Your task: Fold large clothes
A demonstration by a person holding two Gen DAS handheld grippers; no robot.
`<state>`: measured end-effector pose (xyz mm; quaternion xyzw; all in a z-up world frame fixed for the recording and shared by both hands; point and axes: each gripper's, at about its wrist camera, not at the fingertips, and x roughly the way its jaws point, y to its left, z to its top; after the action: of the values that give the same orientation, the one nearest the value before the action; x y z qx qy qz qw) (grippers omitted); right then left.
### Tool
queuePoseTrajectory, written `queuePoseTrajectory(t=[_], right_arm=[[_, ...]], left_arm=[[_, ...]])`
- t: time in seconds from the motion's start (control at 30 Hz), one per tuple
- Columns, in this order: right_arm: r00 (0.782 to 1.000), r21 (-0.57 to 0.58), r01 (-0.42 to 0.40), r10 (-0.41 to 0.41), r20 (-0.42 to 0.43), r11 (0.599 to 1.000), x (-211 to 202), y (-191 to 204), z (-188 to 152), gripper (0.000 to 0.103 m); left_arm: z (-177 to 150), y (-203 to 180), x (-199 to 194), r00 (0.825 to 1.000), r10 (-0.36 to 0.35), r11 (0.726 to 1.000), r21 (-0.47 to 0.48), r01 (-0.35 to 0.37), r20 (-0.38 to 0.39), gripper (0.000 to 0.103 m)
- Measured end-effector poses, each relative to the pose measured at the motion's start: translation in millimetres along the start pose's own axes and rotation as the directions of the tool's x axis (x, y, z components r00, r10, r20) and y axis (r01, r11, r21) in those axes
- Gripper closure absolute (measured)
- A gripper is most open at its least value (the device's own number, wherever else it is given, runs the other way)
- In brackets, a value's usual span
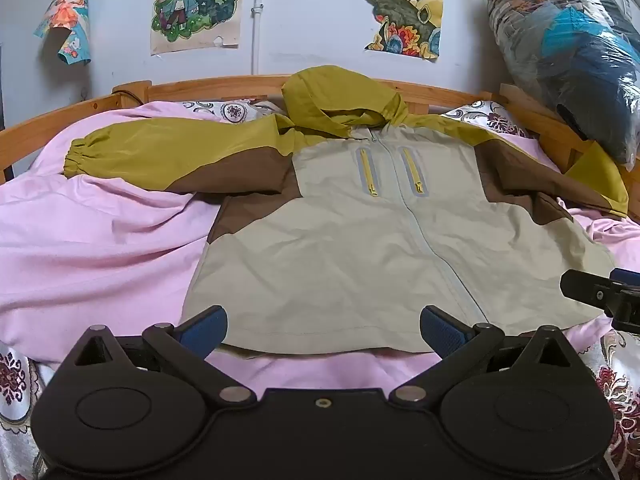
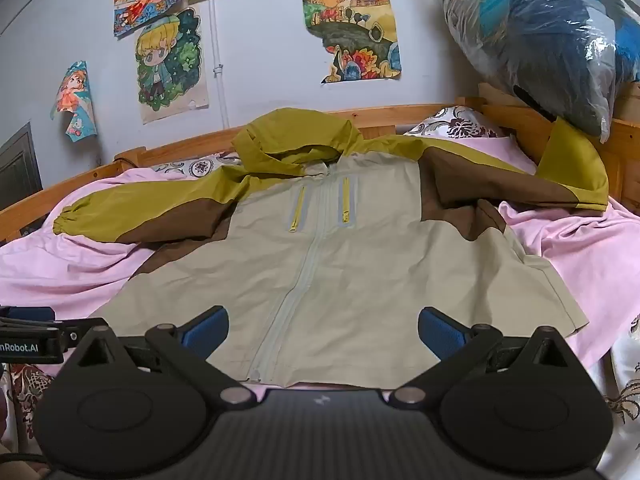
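A pink sheet [image 1: 100, 248] covers the bed. Ahead of both claws the hooded jacket [image 1: 360, 232] lies flat, front up. The left claw [image 1: 324, 332] and right claw [image 2: 323, 334] gape apart, empty, straddling its hem.

You face a pale wall [image 1: 320, 20] hung with cartoon posters [image 1: 196, 4], a wooden bed frame [image 1: 224, 86] below, pink sheet [image 1: 100, 240] spread across.
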<state>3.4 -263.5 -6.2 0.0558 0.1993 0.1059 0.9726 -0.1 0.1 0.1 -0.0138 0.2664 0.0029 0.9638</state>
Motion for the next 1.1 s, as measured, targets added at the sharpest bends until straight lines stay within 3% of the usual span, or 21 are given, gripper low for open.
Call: queuePoseTrajectory(t=[1.1], right_arm=[[1.000,0.002,0.000,0.000,0.000,1.000,0.3,-0.5,-0.7,0.000]], left_arm=[[-0.8,0.5,2.3,1.000,-0.004,1.000,-0.007,0.003,-0.007,0.001]])
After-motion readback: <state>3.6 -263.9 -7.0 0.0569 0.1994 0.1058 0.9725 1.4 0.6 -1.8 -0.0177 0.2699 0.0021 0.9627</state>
